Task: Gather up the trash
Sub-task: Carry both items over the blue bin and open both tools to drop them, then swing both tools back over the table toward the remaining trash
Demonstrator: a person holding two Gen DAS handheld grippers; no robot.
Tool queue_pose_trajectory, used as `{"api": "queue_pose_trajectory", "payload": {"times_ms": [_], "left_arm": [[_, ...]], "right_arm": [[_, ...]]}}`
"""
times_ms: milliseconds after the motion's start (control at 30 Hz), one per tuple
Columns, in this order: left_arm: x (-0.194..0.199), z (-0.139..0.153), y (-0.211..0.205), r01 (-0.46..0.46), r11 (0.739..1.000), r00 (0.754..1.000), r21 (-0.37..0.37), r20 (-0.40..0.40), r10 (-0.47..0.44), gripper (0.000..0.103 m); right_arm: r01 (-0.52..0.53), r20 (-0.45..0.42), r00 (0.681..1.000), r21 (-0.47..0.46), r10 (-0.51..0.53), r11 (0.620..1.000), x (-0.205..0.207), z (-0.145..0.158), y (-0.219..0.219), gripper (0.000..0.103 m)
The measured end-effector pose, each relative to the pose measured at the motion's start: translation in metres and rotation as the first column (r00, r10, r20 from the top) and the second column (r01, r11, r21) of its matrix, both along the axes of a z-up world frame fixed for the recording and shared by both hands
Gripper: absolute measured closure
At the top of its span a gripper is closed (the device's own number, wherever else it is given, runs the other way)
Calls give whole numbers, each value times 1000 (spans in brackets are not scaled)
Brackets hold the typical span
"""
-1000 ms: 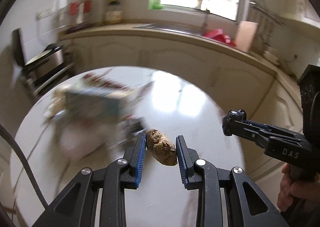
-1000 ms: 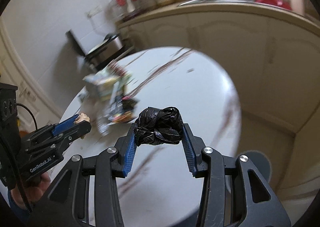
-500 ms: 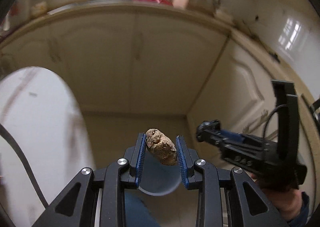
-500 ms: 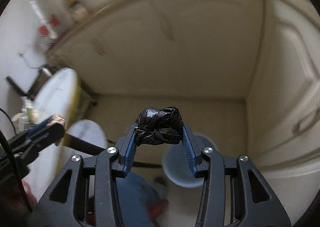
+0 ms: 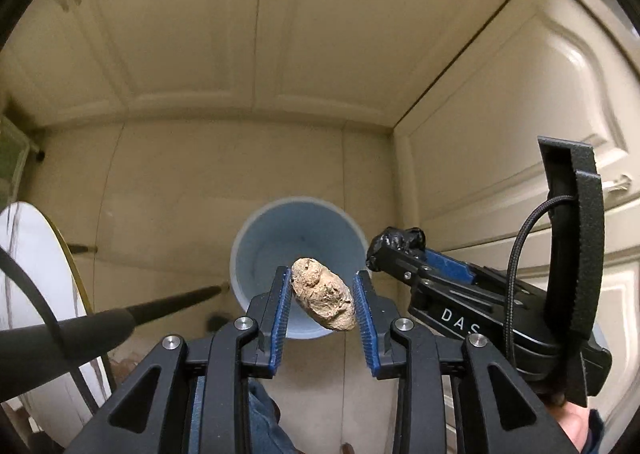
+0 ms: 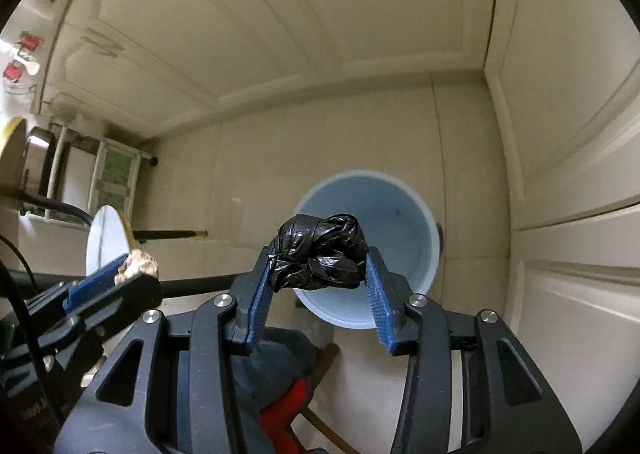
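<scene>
Right now your left tool (image 5: 321,273) hangs above the open round pale-blue plastic bin (image 5: 256,254) on the beige tiled floor (image 5: 168,182), in the corner of the cream cabinet doors (image 5: 180,34). Its blue pads pinch a tan, lumpy crumpled paper wad (image 5: 322,300), which sits slantwise, touching both pads. The jaws have just been opening a little, with the wad between them. Your right tool (image 6: 319,252) points down at the same bin, just beside the left one, and grips a knotted black plastic bag bundle (image 6: 318,258) at its fingertips. Its jaws have likewise just been opening slightly around the bundle. The round white marble surface (image 5: 28,254) shows at the left edge.
</scene>
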State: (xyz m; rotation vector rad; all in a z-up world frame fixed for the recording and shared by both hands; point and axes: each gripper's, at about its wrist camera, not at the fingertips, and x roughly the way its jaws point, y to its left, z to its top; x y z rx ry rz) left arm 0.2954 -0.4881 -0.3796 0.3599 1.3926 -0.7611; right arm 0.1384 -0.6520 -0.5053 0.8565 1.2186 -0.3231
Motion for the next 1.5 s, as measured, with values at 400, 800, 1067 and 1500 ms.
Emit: {"api": "queue_pose_trajectory", "payload": {"times_ms": [400, 800, 1067, 1500], "left_arm": [[4, 0, -11, -30, 999, 998, 18, 57, 29, 35], [-34, 77, 18, -21, 994, 965, -103, 258, 47, 26], [-82, 182, 67, 25, 967, 888, -254, 450, 96, 5], [-99, 264, 227, -142, 895, 663, -422, 632, 402, 1]], "right_arm": [[86, -1, 996, 13, -86, 996, -23, -12, -16, 3], [167, 88, 982, -10, -166, 986, -45, 50, -13, 0], [197, 316, 935, -93, -158, 976, -53, 165, 11, 0], [125, 541, 838, -322, 74, 938, -13, 332, 137, 0]]}}
